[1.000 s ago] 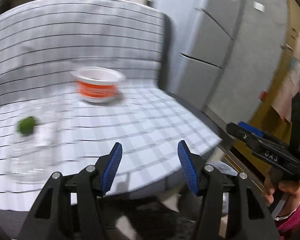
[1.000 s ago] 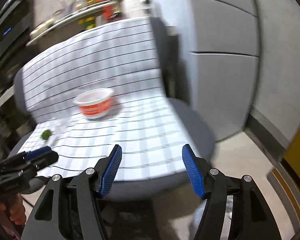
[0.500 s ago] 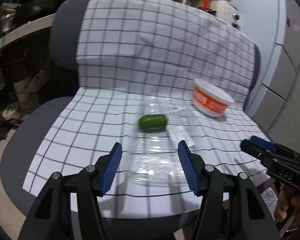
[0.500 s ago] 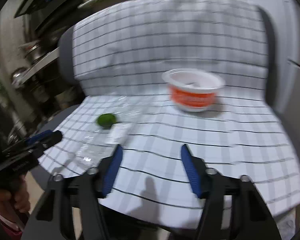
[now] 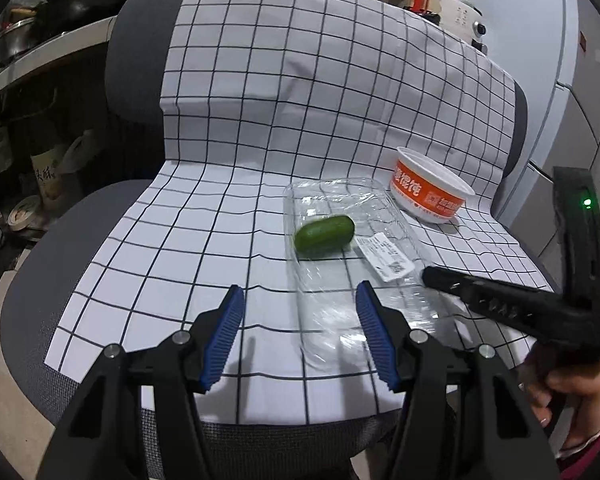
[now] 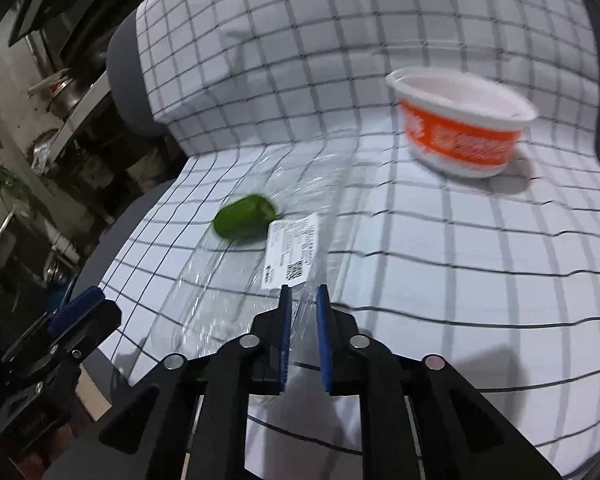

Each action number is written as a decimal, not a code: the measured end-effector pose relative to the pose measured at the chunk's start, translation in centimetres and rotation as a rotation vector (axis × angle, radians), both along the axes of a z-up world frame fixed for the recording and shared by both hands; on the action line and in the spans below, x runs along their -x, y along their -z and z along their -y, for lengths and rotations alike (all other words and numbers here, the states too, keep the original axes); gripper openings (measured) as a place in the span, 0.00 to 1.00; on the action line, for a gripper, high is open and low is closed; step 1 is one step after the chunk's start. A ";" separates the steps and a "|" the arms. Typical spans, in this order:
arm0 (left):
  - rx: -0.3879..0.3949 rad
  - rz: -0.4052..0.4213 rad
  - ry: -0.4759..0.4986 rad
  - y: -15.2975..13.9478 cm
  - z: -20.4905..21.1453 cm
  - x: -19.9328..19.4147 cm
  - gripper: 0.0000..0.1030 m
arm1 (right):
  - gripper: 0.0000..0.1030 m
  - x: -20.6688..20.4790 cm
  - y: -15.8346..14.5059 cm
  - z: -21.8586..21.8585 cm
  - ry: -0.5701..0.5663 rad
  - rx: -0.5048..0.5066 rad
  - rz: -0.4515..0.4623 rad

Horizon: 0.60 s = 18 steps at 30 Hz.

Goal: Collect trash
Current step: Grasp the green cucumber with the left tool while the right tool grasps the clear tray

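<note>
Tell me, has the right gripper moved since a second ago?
Yes. The right gripper went left from beyond the chair's edge, and reached the clear plastic tray.

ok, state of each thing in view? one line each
left tool: open, holds nothing
right tool: nearly shut, at the clear plastic tray's edge; grip unclear
clear plastic tray: lying flat, label up
green fruit: lying on the tray
orange bowl: upright, no lid

Motion-blurred orange bowl (image 6: 462,128)
</note>
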<state>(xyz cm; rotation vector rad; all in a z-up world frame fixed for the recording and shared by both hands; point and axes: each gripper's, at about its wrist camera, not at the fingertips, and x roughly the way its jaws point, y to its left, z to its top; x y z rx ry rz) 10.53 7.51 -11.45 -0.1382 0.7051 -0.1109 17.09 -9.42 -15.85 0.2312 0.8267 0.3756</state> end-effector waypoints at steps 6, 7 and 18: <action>-0.002 0.018 0.066 -0.8 2.8 0.4 0.55 | 0.07 2.9 -0.1 5.9 0.085 0.025 0.005; 0.000 0.018 0.091 -0.9 3.7 0.5 0.55 | 0.07 3.6 0.1 7.2 0.108 0.030 0.005; -0.009 0.068 0.389 -1.7 13.1 0.8 0.55 | 0.08 6.9 1.7 16.9 0.259 0.073 -0.027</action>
